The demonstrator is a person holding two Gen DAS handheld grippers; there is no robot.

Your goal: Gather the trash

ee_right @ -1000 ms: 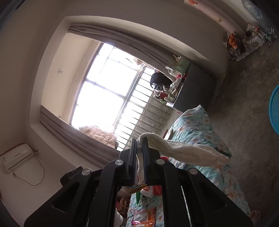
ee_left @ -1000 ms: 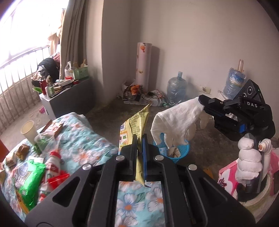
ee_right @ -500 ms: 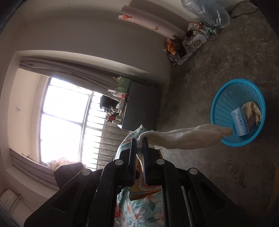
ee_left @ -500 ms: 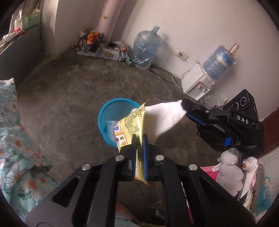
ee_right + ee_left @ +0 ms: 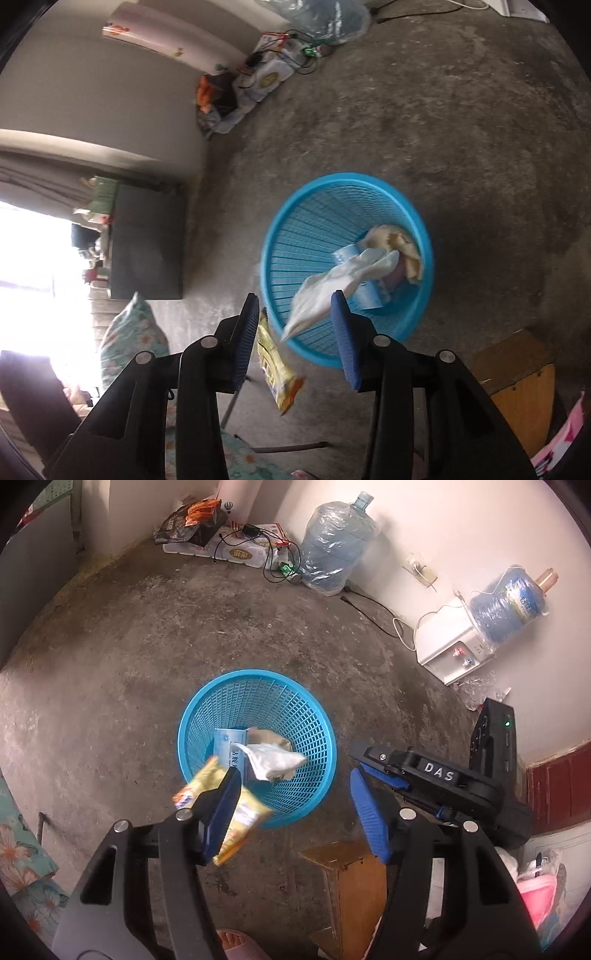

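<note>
Both grippers hang over the blue mesh basket point(image 5: 258, 716) on the concrete floor point(image 5: 147, 627), and both have just been opening their fingers.

In the left wrist view the left gripper point(image 5: 295, 805) has its fingers spread wide. The yellow snack wrapper point(image 5: 240, 819) lies against the inner face of the finger at 9 o'clock, tilted, with nothing pressing it from the other side — the pads no longer clamp it. It sits above the basket's near rim, at about 7 o'clock of the basket. The right gripper point(image 5: 364, 771) shows in the same view at 3 o'clock of the basket, its fingers apart.

In the right wrist view the right gripper point(image 5: 293, 332) has a moderate gap between its fingers. The white cloth point(image 5: 332, 284) is loose in the air ahead of them, one end near the finger at 3 o'clock, the other reaching down into the basket point(image 5: 295, 229); whether it touches that finger cannot be told through the blur. The wrapper point(image 5: 275, 369) shows here just outside the basket's rim, at about 7 o'clock.

Inside the basket lie a pale blue carton point(image 5: 229, 744) and some crumpled tan paper point(image 5: 399, 240). A wooden stool point(image 5: 351, 882) stands beside the basket at 5 o'clock in the left wrist view. A water bottle point(image 5: 336, 550) stands by the far wall at 12 o'clock, and a water dispenser point(image 5: 454, 650) at 2 o'clock.
</note>
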